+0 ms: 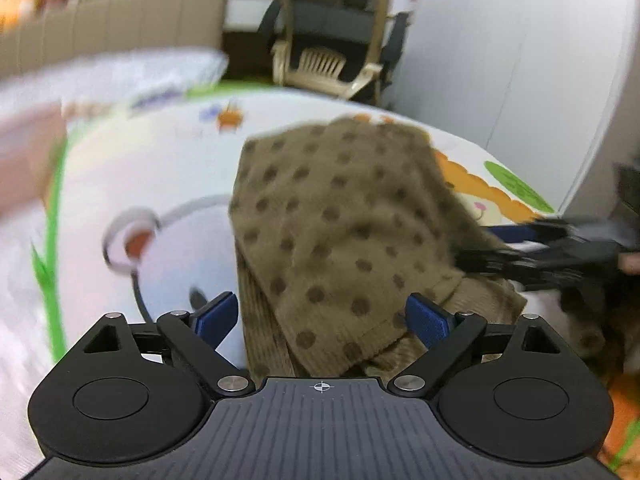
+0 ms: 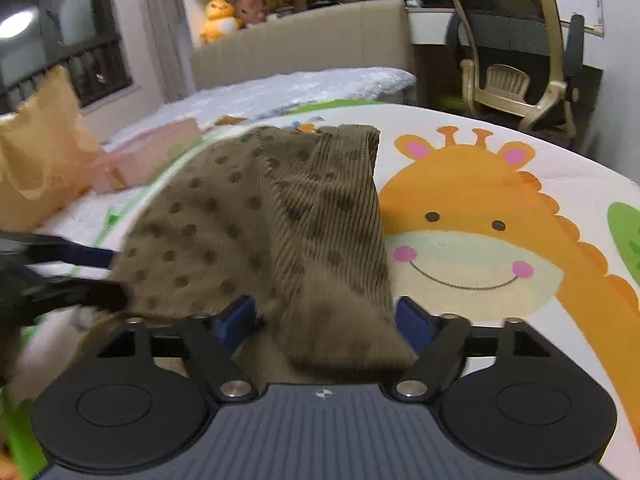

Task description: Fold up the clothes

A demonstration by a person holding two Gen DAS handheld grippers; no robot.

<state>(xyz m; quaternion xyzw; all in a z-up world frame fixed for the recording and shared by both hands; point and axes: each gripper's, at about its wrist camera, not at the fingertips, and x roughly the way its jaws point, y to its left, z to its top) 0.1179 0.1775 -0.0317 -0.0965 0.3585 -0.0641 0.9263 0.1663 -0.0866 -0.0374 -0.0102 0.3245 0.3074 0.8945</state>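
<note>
I judge the folding to be somewhere in the middle. The brown polka-dot corduroy garment [image 1: 340,216] lies on the bed with the animal-print sheet [image 1: 160,168], and it already looks doubled over itself, with the ribbed side and the smoother dotted side both showing. It is not yet a tidy packet: the edges do not line up and the part nearest to me is bunched. At least one more fold and some smoothing remain, I think.

My left gripper [image 1: 320,316] has its blue fingers [image 1: 216,318] apart, and the near edge of the garment sits between them; I cannot tell whether they touch it on both sides. My right gripper [image 2: 324,320] is the same: fingers apart, cloth lying thick in the gap, nothing clamped as far as I can see.

The left view shows the right gripper coming in at 3 o'clock, blurred, against the garment's side. The right view shows the left gripper at 9 o'clock [image 2: 60,280], also blurred.

Only the right view shows the giraffe print [image 2: 480,240] at 3 o'clock from the garment, the far ribbed end of the garment at 12 o'clock, and an orange pillow [image 2: 40,168] at 10 o'clock. The office chair [image 1: 336,40] appears in both.
</note>
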